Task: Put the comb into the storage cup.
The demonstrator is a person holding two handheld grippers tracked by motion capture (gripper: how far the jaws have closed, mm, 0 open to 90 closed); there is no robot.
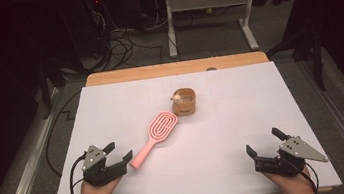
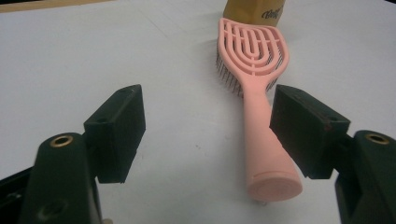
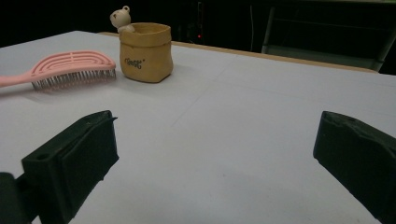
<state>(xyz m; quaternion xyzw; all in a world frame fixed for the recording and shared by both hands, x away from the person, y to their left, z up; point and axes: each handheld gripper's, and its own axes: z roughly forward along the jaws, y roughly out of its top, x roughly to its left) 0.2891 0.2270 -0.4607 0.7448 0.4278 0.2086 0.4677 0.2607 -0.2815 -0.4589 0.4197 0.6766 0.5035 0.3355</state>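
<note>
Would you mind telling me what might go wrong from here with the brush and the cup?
The left tool is open, with the brush handle's end just inside one jaw; a grip that far back may let the head droop or swing. The head lies close to the cup, so a swing could knock it.

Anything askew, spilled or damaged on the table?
Nothing stands out. The pink plastic hairbrush lies flat, bristles down, unbroken. The tan bag-shaped pot with its small bear figure stands upright behind the brush head. No spill.
</note>
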